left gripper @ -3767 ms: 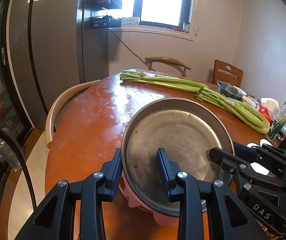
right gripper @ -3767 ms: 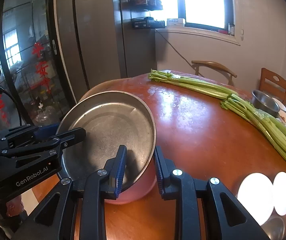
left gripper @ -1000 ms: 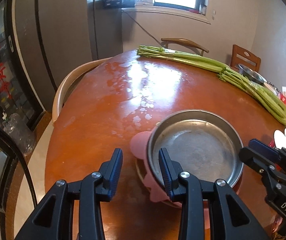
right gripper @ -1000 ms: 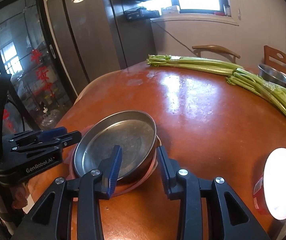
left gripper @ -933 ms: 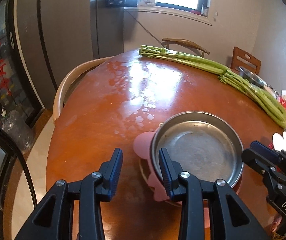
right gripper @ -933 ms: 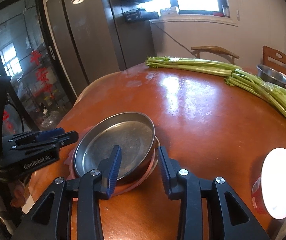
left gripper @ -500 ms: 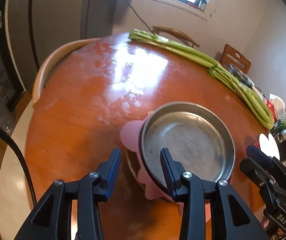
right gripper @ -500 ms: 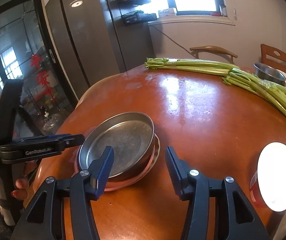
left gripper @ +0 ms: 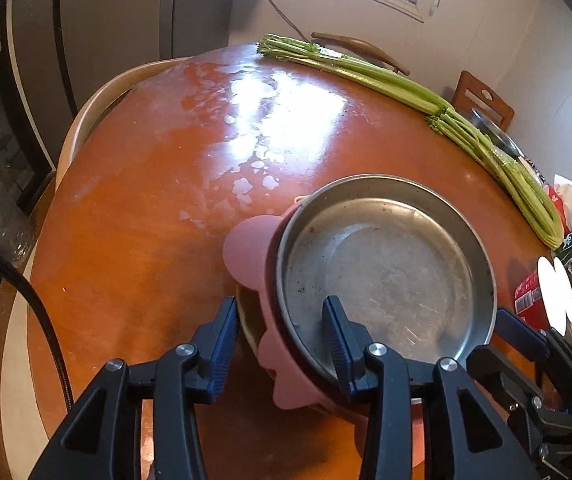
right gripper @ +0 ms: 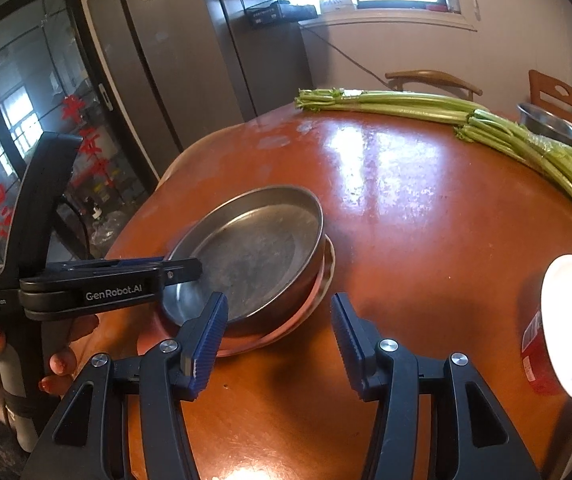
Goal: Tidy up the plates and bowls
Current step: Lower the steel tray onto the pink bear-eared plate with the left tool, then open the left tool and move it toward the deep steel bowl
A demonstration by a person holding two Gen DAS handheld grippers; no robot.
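Table (right gripper: 425, 220) glossy orange under window light; left gripper (left gripper: 282, 334) opening astride plate (left gripper: 385, 272), right gripper (right gripper: 278, 332) open

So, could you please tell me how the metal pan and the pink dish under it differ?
The metal pan is grey, round and plain-rimmed; the pink dish has a lobed edge. The pan sits on top, the dish beneath, mostly hidden. Both rest stacked on the table.

The left gripper (right gripper: 190, 270) body reads "GenRobot.AI" on its side (and "Data Acquisition System" in small print by the handle).
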